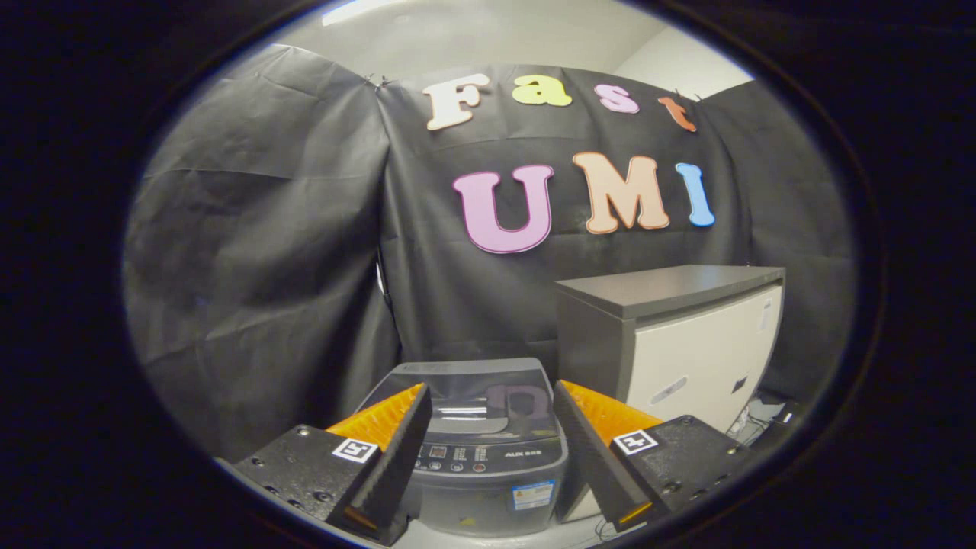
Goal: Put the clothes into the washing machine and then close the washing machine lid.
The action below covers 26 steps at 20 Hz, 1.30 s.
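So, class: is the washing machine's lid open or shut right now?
Shut. The washing machine lid lies flat over the tub, just beyond the open, empty gripper.

Glossy washing machine lid; matt cabinet.

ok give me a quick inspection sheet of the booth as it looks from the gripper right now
Surface: pale floor visible in a strip under the washer.
Job's things: small top-loading washing machine just ahead, between the fingers, its glass lid down; clothes: nothing seen.
Clutter: nothing seen on the washer.
Grippers: gripper open, fingers spread to either side of the washer, holding nothing.
Cables: a loose tangle of cables on the floor by the cabinet's far lower corner.
Surroundings: grey-topped cabinet with white front standing beside the washer; black cloth wall behind; pale ceiling above.
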Motion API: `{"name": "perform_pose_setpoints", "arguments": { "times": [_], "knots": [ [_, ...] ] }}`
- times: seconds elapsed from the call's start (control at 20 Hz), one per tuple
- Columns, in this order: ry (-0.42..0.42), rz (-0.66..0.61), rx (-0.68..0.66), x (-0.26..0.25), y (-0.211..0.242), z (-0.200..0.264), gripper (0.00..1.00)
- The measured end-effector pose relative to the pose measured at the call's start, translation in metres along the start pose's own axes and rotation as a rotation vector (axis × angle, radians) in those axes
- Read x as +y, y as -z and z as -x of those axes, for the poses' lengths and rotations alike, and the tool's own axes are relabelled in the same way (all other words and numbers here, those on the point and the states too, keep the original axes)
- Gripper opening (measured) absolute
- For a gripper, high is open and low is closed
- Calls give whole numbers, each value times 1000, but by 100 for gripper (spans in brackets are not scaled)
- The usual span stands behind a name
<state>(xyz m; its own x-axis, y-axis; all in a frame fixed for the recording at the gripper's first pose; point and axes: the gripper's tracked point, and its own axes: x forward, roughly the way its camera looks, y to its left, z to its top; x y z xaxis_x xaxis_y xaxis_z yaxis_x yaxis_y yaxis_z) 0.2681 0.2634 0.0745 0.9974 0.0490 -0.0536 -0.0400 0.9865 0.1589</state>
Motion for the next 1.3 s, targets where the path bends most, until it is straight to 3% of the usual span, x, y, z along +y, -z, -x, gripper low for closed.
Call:
{"name": "perform_pose_setpoints", "arguments": {
  "times": [0.45, 1.3],
  "knots": [
    [48, 14, -81, -41, -19, 66, 96],
    [79, 8, -83, -58, 10, 115, 96]
  ]
}}
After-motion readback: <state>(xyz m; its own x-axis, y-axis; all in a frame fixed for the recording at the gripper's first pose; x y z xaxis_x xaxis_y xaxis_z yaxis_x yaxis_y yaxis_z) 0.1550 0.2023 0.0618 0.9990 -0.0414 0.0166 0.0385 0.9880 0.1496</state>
